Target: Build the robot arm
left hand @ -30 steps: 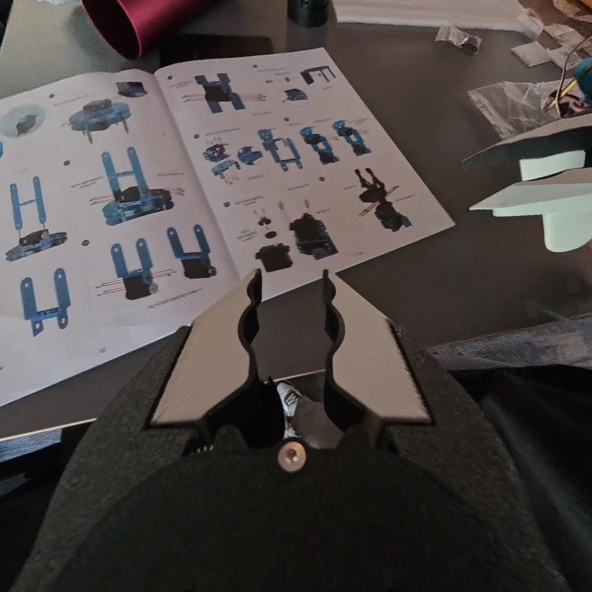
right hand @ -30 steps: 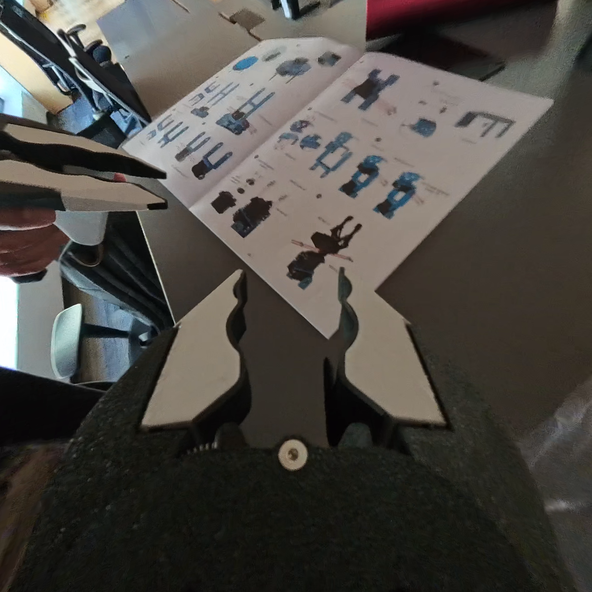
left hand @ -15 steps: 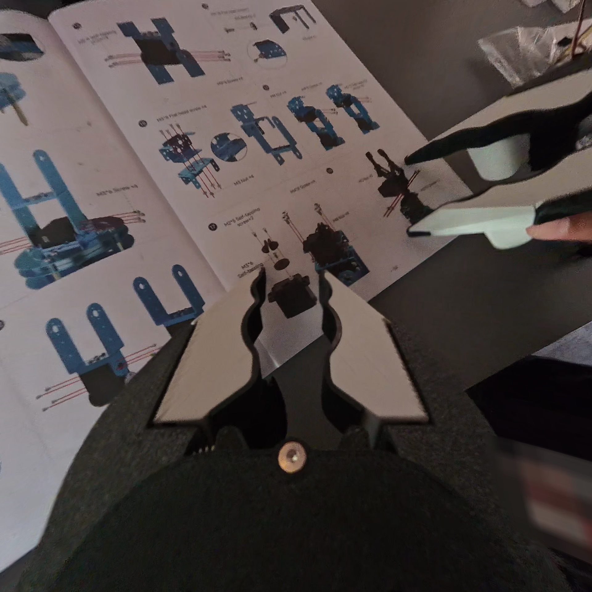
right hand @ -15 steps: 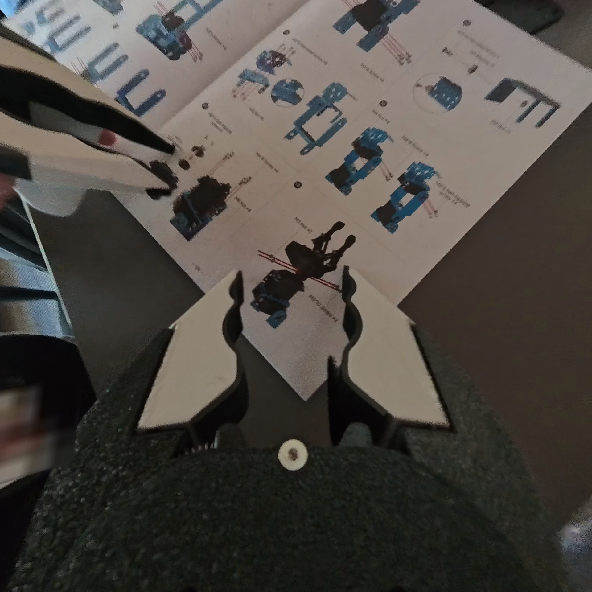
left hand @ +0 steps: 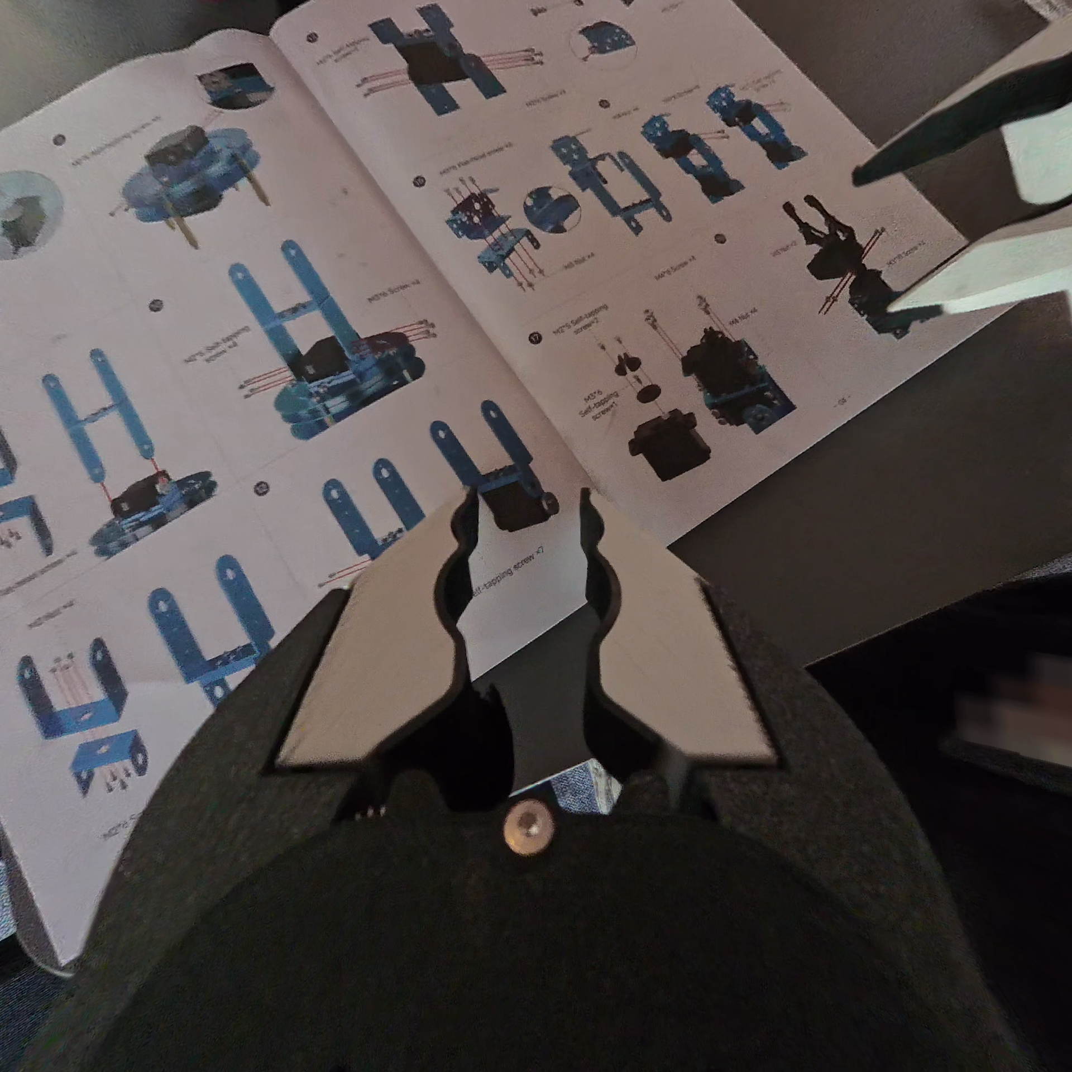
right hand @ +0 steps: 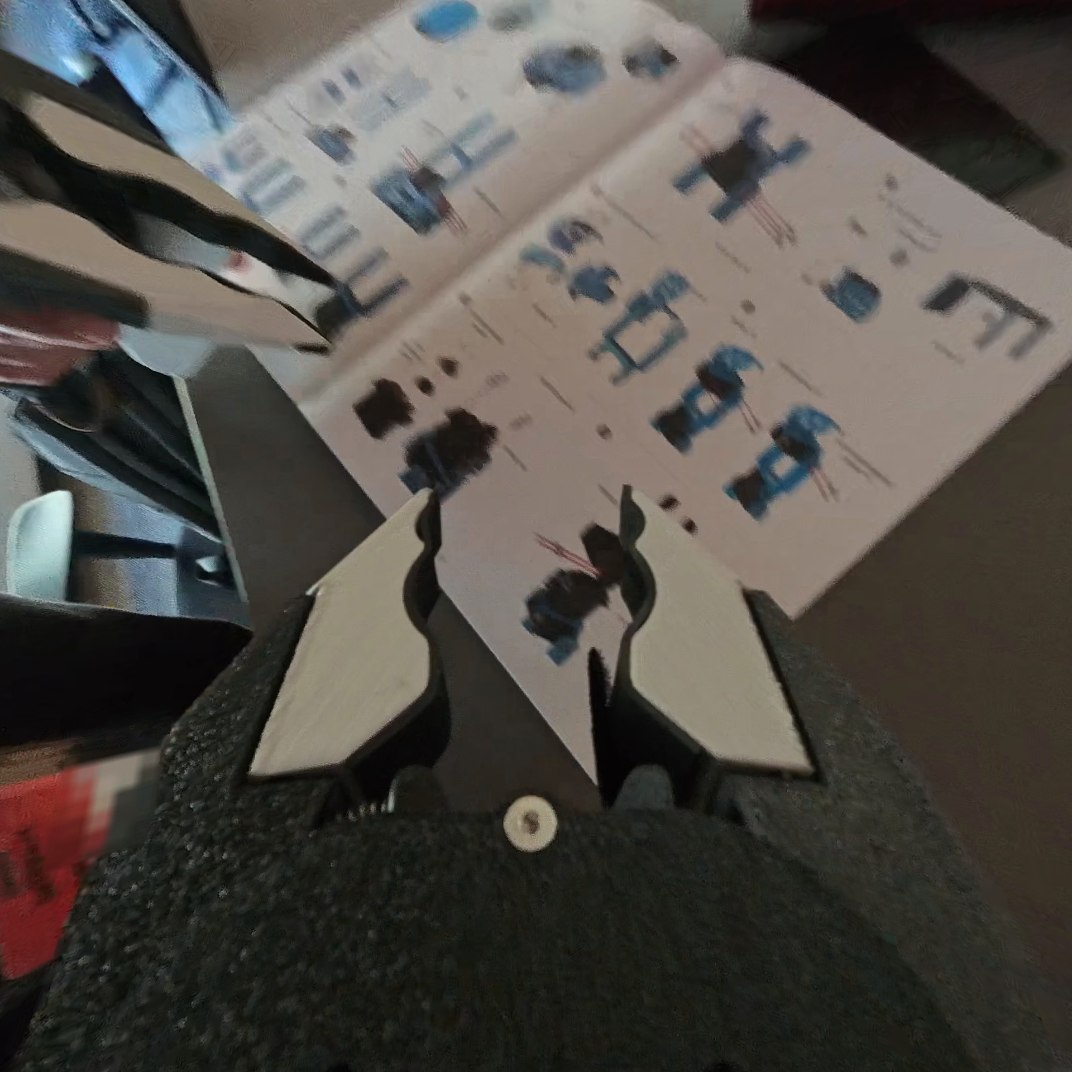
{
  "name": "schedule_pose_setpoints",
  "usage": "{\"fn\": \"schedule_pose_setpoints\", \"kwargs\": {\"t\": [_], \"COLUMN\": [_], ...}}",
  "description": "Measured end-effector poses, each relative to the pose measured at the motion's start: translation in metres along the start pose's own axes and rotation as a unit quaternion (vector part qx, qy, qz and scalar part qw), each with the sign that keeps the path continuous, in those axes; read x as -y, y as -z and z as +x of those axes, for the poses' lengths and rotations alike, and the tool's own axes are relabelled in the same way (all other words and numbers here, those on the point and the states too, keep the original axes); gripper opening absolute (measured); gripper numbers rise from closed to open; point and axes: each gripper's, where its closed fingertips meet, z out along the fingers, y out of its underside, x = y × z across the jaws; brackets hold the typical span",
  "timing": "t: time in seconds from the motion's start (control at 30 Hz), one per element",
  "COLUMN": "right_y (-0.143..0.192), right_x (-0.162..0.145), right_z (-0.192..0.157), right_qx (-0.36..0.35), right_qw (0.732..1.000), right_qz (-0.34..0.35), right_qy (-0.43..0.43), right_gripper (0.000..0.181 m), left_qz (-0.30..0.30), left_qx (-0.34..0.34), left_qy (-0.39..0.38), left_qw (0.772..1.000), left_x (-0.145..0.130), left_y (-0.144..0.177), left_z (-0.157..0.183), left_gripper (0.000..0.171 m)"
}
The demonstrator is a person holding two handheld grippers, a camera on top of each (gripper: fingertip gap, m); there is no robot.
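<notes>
An open white booklet [left hand: 371, 243] with blue and black assembly drawings lies flat on a dark table [left hand: 905, 464]. My left gripper [left hand: 529, 494] is open and empty, its tips over the booklet's near edge close to the fold. My right gripper [right hand: 525, 496] is open and empty, hovering over the booklet's near right corner [right hand: 580, 667]. The right gripper also shows at the right edge of the left wrist view [left hand: 951, 232]. The left gripper shows at the left of the right wrist view [right hand: 174, 278], over the booklet's near edge. The right wrist view is blurred.
The table's near edge [left hand: 870, 644] runs just behind my left gripper. Beyond the table edge in the right wrist view are a chair base [right hand: 40, 545] and dark fabric [right hand: 87, 661]. A red patch [right hand: 40, 858] sits at the lower left.
Both grippers moved forward from the table edge over the booklet. In the last half second the left gripper shifted left towards the fold. The right gripper drew back slightly. Both stay open.
</notes>
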Motion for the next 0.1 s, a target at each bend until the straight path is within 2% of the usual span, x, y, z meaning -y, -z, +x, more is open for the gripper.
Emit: {"fn": "schedule_pose_setpoints", "kwargs": {"t": [0.1], "right_y": [-0.021], "right_x": [-0.003], "right_z": [-0.017], "right_qx": [0.02], "right_qw": [0.998], "right_qz": [-0.033], "right_qy": [0.041], "right_gripper": [0.068], "left_qz": [-0.008], "left_qx": [0.005], "left_qy": [-0.001], "left_qw": [1.0], "left_x": [-0.006], "left_y": [-0.006], "left_z": [-0.001], "left_gripper": [0.035]}}
